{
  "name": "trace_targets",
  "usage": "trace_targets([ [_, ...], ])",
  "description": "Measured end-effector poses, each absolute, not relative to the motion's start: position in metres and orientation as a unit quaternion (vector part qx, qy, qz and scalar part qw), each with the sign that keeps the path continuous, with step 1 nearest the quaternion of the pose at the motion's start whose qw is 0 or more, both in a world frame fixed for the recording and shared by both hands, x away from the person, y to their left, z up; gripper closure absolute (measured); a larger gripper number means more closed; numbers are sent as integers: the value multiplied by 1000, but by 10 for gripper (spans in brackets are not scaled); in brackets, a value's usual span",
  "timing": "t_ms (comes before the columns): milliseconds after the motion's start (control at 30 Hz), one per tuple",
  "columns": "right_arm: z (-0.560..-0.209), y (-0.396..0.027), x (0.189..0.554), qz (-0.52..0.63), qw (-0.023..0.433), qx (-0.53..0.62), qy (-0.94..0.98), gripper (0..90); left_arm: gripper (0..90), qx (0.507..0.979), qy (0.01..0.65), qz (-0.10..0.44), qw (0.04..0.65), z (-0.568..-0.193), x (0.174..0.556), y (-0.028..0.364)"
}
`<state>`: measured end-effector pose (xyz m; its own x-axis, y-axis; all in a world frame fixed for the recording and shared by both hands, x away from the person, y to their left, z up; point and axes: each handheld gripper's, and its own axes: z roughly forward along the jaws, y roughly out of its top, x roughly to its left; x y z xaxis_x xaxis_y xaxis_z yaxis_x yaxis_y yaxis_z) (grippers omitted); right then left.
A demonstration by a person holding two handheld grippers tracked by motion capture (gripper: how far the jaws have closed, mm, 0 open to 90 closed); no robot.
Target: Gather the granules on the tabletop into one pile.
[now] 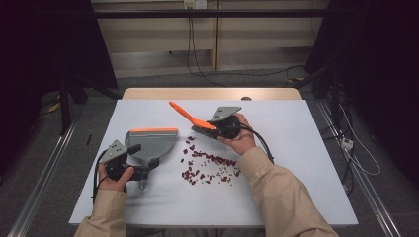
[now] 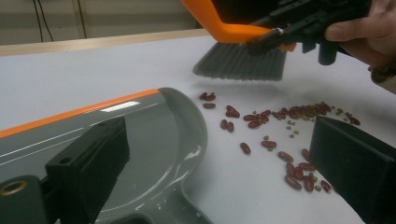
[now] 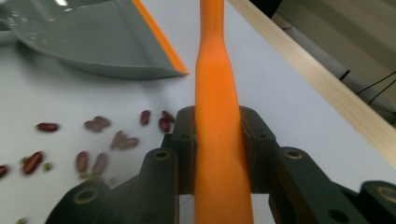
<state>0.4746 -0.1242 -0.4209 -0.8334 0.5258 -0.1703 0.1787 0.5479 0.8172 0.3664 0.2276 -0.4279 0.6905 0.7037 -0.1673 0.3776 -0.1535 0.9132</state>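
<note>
My right gripper (image 1: 217, 129) is shut on the orange handle of a brush (image 1: 187, 114), whose grey bristles (image 2: 240, 63) hang just above the table, beyond the beans. In the right gripper view the handle (image 3: 217, 93) runs up between my gripper's (image 3: 218, 135) pads. Several dark red beans (image 1: 210, 165) and small green ones lie scattered mid-table (image 2: 280, 140). A grey dustpan (image 1: 150, 140) with an orange lip lies flat to their left. My left gripper (image 1: 143, 157) stands open over the pan's handle end (image 2: 154, 140), its right jaw clear of the pan.
The white table top (image 1: 296, 148) ends in a wooden strip (image 1: 212, 94) at the back. Cables hang and lie on the floor beyond it. Both forearms in beige sleeves come in from the near edge.
</note>
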Motion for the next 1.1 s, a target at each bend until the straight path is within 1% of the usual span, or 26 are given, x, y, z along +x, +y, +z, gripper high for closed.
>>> trace_targets([
  [167, -426, -110, 488, 416, 218, 207, 858, 714, 50, 742, 366, 151, 540, -428, 367, 230],
  [300, -433, -99, 490, 416, 200, 190, 866, 715, 50, 741, 367, 154, 540, -428, 366, 231],
  [433, -433, -93, 482, 402, 196, 158, 881, 714, 50, 741, 367, 153, 540, -428, 366, 231],
  [533, -432, -95, 475, 412, 176, 144, 882, 713, 50, 742, 366, 152, 540, -428, 366, 230],
  [733, -431, -96, 457, 416, 164, 109, 888, 713, 50, 743, 366, 152, 539, -428, 367, 230],
  [1100, -428, -100, 431, 421, 141, 79, 893, 713, 50, 743, 366, 154, 538, -428, 366, 230],
])
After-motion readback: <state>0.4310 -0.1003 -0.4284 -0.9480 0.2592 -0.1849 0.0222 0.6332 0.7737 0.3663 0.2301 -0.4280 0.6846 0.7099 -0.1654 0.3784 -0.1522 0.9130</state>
